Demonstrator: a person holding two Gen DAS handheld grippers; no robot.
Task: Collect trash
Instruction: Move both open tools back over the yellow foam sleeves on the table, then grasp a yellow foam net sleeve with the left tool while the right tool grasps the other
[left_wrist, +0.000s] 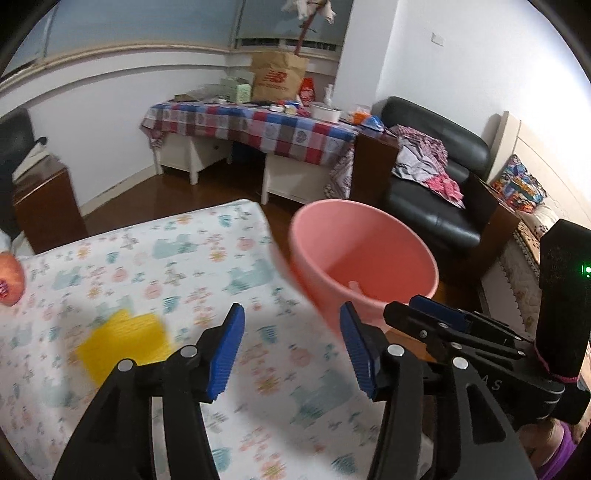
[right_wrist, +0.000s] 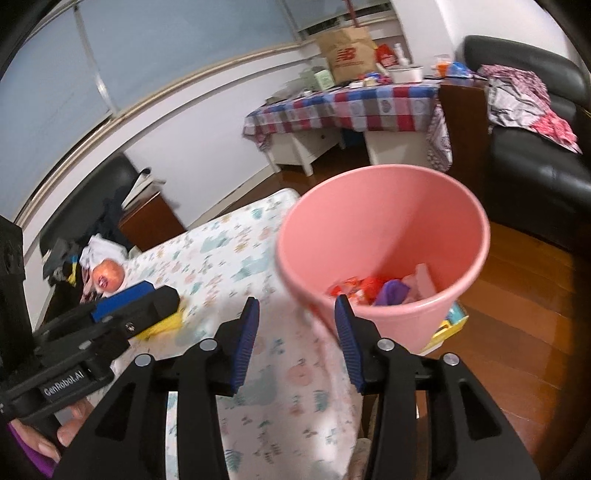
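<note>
A pink bucket (left_wrist: 362, 251) (right_wrist: 384, 229) stands just past the right edge of the table with the patterned cloth (left_wrist: 184, 258). In the right wrist view its bottom holds red, purple and pink trash (right_wrist: 369, 288). A yellow flat piece (left_wrist: 125, 339) lies on the cloth, left of my left gripper (left_wrist: 291, 314), which is open with nothing between its blue pads. My right gripper (right_wrist: 295, 306) is open and empty too, over the table's edge in front of the bucket. An orange round item (right_wrist: 107, 277) rests at the table's far left.
A black sofa (left_wrist: 436, 184) with clothes on it stands behind the bucket. A table under a plaid cloth (left_wrist: 251, 125) carries many items along the far wall. A brown cabinet (left_wrist: 44, 199) stands at the left. A yellow box (right_wrist: 448, 328) lies on the wooden floor by the bucket.
</note>
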